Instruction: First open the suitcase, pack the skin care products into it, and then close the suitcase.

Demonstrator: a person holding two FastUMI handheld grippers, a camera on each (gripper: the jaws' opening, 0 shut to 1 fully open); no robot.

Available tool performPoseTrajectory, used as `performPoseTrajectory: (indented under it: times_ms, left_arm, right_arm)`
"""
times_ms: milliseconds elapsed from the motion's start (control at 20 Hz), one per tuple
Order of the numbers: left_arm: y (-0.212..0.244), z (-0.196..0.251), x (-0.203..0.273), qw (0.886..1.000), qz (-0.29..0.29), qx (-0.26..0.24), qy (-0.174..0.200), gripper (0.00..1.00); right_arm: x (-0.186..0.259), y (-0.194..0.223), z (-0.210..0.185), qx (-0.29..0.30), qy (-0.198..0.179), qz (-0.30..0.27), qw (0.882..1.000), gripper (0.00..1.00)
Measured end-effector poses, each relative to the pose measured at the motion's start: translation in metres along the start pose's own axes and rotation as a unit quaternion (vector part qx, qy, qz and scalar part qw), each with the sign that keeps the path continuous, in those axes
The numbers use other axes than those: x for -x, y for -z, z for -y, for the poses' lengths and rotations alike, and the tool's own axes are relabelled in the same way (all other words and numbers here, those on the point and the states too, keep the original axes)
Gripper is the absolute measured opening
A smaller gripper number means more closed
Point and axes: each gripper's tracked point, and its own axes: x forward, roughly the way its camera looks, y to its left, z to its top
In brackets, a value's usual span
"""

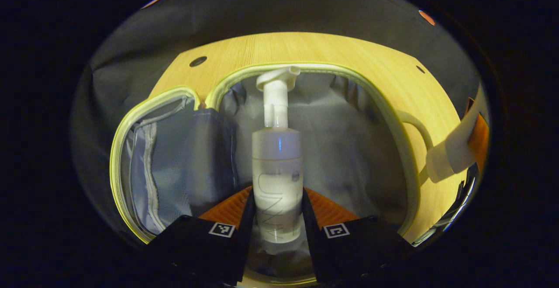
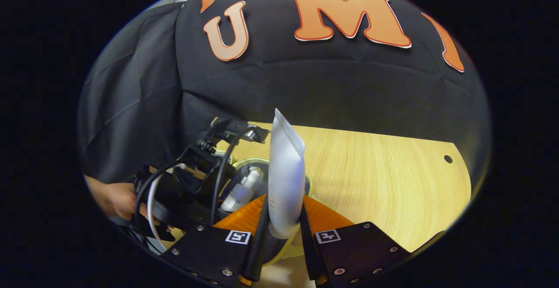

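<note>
Suitcase (image 1: 384,104) lies open below the left gripper (image 1: 278,211), which clamps a pump bottle (image 1: 277,165). Right gripper (image 2: 284,220) clamps a tube (image 2: 286,178). Packing underway; closing remains.

suitcase (image 1: 395,126) main bay: open, grey lining bare under pump bottle (image 1: 277,178)
lid pocket (image 1: 209,157): bulges at bay's left edge
table (image 2: 384,178), right gripper view: bare wood, passable
left gripper (image 2: 238,194): blocks the bay in right gripper view
</note>
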Motion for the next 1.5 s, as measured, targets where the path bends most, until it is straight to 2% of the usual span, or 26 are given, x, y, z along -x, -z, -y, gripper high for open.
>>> performPoseTrajectory:
  times_ms: [50, 200, 250, 300, 350, 500, 600, 650, 750, 900, 1150, 1350, 1500]
  left_arm:
    - [0.004, 0.002, -0.003, 1.000, -0.012, 0.008, 0.003, 0.59]
    - [-0.003, 0.000, 0.001, 1.000, 0.007, 0.014, -0.001, 0.61]
    - [-0.004, -0.002, 0.005, 1.000, 0.014, 0.013, -0.001, 0.65]
    - [-0.005, -0.001, 0.013, 1.000, 0.023, 0.015, 0.002, 0.63]
    - [-0.007, -0.004, 0.021, 0.999, 0.035, 0.017, 0.000, 0.67]
    - [-0.015, -0.014, 0.048, 0.997, 0.076, 0.020, -0.005, 0.72]
    - [-0.028, -0.029, 0.067, 0.992, 0.123, 0.012, -0.021, 0.78]
    - [-0.033, -0.039, 0.076, 0.989, 0.144, 0.007, -0.035, 0.84]
    - [-0.043, -0.065, 0.096, 0.981, 0.185, 0.011, -0.066, 0.89]
    - [-0.046, -0.104, 0.126, 0.967, 0.228, 0.033, -0.105, 0.89]
    - [-0.023, -0.175, 0.141, 0.957, 0.229, 0.074, -0.160, 0.89]
    - [0.006, -0.221, 0.143, 0.950, 0.219, 0.120, -0.188, 0.89]
    - [0.015, -0.247, 0.144, 0.944, 0.218, 0.138, -0.204, 0.89]
  right_arm:
    - [0.000, 0.000, 0.001, 0.000, 0.001, 0.000, 1.000, 0.40]
    - [-0.002, 0.002, 0.000, -0.006, -0.004, -0.006, 1.000, 0.40]
    - [-0.002, 0.000, 0.000, -0.006, -0.003, -0.004, 1.000, 0.40]
    - [-0.002, -0.001, 0.000, -0.005, -0.006, -0.004, 1.000, 0.39]
    - [-0.003, 0.002, -0.002, -0.006, -0.009, -0.010, 1.000, 0.40]
    - [-0.008, 0.010, -0.007, -0.004, -0.014, -0.024, 1.000, 0.40]
    - [-0.012, 0.017, -0.012, -0.007, -0.017, -0.039, 0.999, 0.39]
    - [-0.015, 0.020, -0.016, -0.011, -0.022, -0.046, 0.999, 0.39]
    - [-0.021, 0.031, -0.023, -0.017, -0.027, -0.064, 0.997, 0.39]
    - [-0.033, 0.047, -0.028, -0.018, -0.026, -0.096, 0.995, 0.40]
    - [-0.051, 0.085, -0.026, -0.038, -0.016, -0.173, 0.984, 0.40]
    - [-0.061, 0.098, -0.026, -0.049, -0.003, -0.201, 0.978, 0.40]
    - [-0.067, 0.096, -0.020, -0.082, 0.010, -0.222, 0.972, 0.40]
